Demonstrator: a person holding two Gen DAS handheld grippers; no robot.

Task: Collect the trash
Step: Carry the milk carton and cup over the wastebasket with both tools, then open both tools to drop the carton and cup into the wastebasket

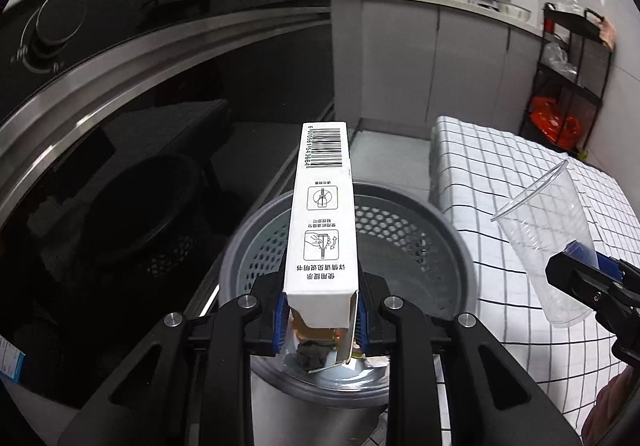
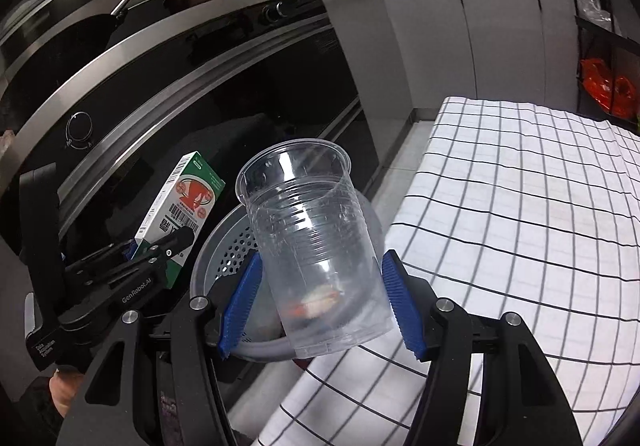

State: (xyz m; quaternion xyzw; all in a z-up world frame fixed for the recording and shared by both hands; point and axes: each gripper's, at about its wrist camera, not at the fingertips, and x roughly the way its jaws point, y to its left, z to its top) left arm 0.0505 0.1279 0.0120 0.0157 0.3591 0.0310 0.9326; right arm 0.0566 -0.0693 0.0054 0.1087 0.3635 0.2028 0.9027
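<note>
Checked tablecloth edge touches bin rim; claws above hold trash.

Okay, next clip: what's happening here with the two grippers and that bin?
A person is collecting trash with a handheld gripper in each hand. The left gripper is shut on a long white carton, held over the grey perforated bin on the floor in front of the oven. The right gripper holds a clear plastic cup between its blue fingers, beside the carton and above the bin's edge next to the checked cloth. Neither piece has been dropped in yet.
</note>
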